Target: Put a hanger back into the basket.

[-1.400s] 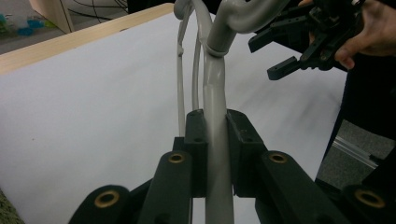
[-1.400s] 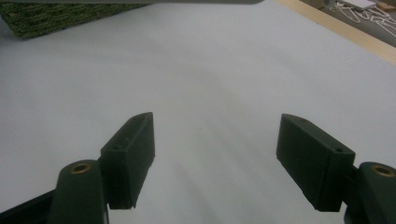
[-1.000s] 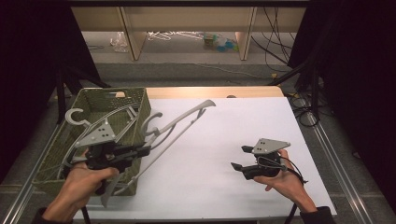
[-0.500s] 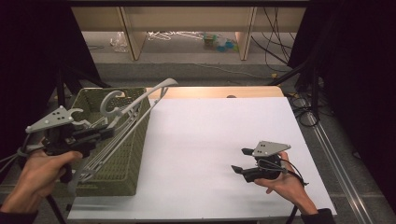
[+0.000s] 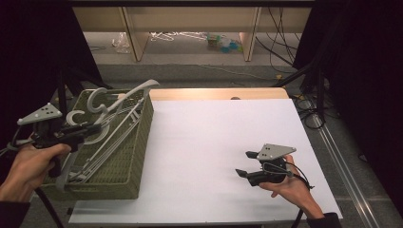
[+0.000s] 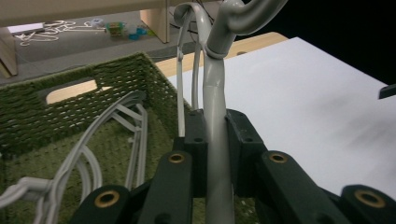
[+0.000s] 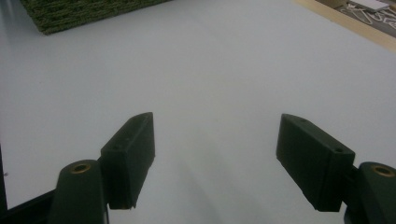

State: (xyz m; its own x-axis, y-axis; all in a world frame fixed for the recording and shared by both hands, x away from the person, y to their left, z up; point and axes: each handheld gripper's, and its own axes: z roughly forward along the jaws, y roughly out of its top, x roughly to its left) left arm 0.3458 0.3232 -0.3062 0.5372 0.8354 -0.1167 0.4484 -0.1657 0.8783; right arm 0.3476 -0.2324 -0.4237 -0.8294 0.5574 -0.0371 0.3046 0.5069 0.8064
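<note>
My left gripper (image 5: 94,128) is shut on the neck of a grey plastic hanger (image 5: 135,92), held over the green woven basket (image 5: 139,142) at the table's left. In the left gripper view the two jaws (image 6: 215,128) pinch the hanger's stem (image 6: 215,88), whose hook curls up out of frame. Other grey hangers (image 6: 79,163) lie inside the basket (image 6: 116,74). My right gripper (image 5: 244,164) rests in a hand on the white tabletop (image 5: 209,142) at the front right. It is open, with nothing between its jaws (image 7: 217,135).
Beyond the table's wooden far edge (image 5: 218,93) the floor holds more hangers and small clutter (image 5: 190,37) between shelf legs. Black stands and cables (image 5: 313,90) flank the right side. A corner of the basket (image 7: 84,11) lies far ahead of the right gripper.
My left hand has carried the hanger leftward, from over the table's edge to above the basket. The right gripper has stayed where it was, still open.
</note>
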